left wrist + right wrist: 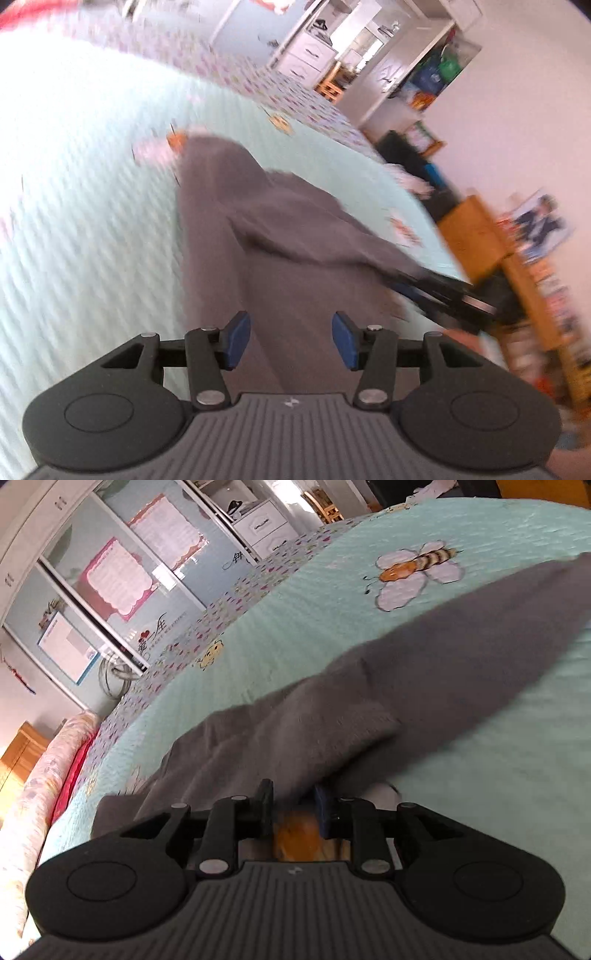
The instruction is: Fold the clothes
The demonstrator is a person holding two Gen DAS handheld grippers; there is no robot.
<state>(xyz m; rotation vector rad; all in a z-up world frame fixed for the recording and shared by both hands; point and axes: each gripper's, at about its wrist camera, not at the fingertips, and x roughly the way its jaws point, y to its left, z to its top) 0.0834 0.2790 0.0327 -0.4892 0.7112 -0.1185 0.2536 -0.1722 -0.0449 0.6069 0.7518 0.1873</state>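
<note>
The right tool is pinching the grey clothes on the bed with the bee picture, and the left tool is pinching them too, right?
Not quite. The left tool is open, above the grey clothes, as the left wrist view shows. The right tool does pinch the grey clothes on the bed with the bee picture.

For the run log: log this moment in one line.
left claw open, over grey garment | right claw shut on garment edge | mint bedspread

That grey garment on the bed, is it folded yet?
Not neatly: the grey garment lies rumpled across the bedspread, one edge pinched in the right gripper.
</note>
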